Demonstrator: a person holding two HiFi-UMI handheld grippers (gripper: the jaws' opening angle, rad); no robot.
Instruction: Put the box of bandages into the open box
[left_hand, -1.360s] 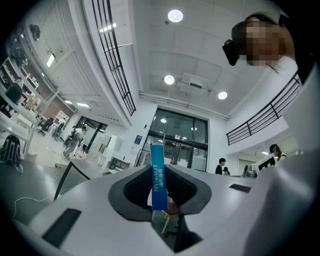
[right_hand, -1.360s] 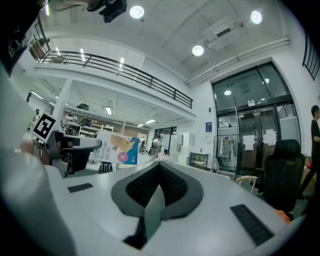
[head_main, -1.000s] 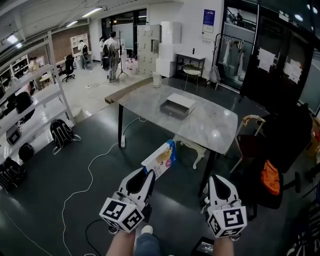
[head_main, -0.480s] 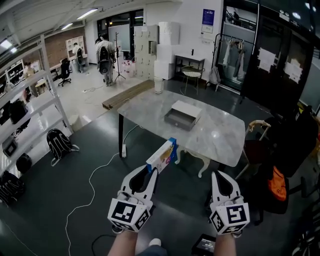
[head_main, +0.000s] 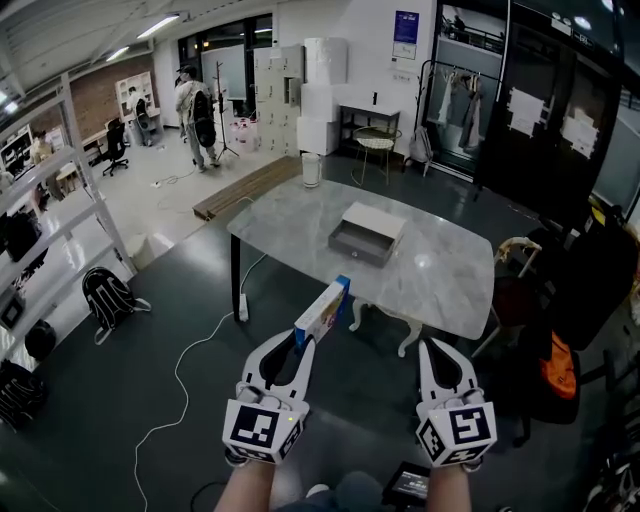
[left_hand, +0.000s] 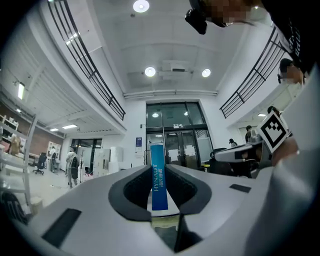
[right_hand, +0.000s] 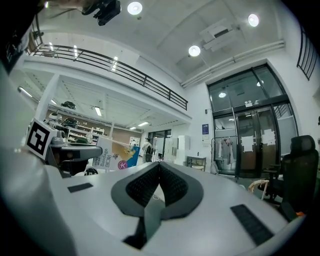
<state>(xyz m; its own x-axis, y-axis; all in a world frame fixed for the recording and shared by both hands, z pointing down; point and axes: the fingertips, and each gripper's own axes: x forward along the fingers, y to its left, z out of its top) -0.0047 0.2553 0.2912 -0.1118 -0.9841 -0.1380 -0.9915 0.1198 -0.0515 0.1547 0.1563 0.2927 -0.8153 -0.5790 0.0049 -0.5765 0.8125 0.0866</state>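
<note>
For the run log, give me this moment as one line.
left gripper: shut on bandage box | right gripper: shut, empty | open box: on table

Round ceiling lamps and strip lights light the hall evenly, yet the dark floor looks dim and the table top carries a pale sheen. All views bulge like a fisheye. Both gripper views have black corners and soft, unfocused foregrounds.
</note>
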